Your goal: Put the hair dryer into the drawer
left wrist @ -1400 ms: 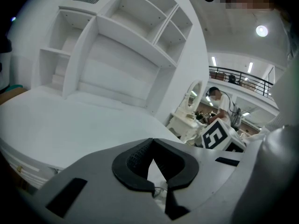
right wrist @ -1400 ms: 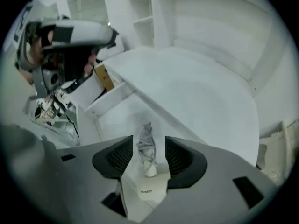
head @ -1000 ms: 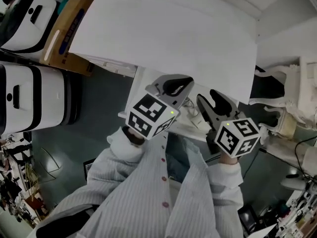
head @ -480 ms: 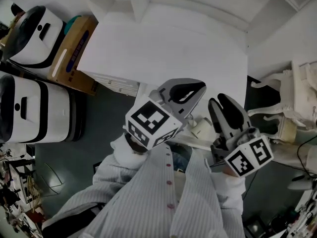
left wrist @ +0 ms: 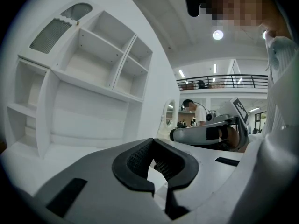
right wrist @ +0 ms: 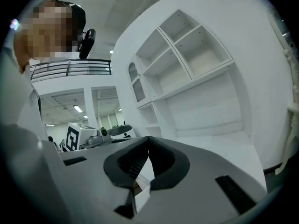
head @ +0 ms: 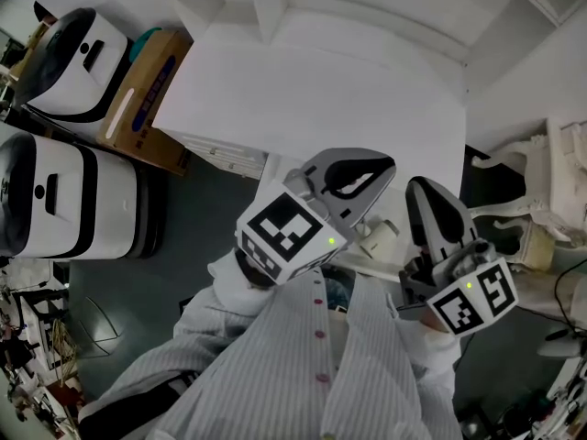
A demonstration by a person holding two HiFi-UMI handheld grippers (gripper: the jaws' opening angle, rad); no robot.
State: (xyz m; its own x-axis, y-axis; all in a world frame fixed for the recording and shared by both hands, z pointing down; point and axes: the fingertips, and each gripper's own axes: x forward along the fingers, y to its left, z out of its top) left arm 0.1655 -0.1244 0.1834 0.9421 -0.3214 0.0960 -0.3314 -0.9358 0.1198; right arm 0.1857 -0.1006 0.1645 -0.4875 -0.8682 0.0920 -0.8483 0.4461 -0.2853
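Both arms are held up in front of the chest, cuffs of the striped shirt (head: 303,356) showing behind the marker cubes. The left hand-held gripper (head: 378,167) and the right hand-held gripper (head: 427,196) sit side by side, near each other but apart. They point about level, away from the person and across the white bench (head: 312,90) toward the shelf unit (left wrist: 93,69) at its back. Each one shows at the edge of the other's view.

The left hand-held gripper has its jaws brought together, pads meeting at the tips, with nothing caught between them. The right hand-held gripper has just been closing, and its jaws now meet as well — empty, touching nothing.

Below and between the two, under the near edge of the bench, the drawer (head: 371,268) stands pulled out. A rounded white thing lies in it that looks to be the hair dryer (head: 376,237), though only part of it shows between the grippers and I cannot make out its shape for certain.

To the left of the bench stand a cardboard box (head: 147,90) and two white-and-black machines (head: 64,53).
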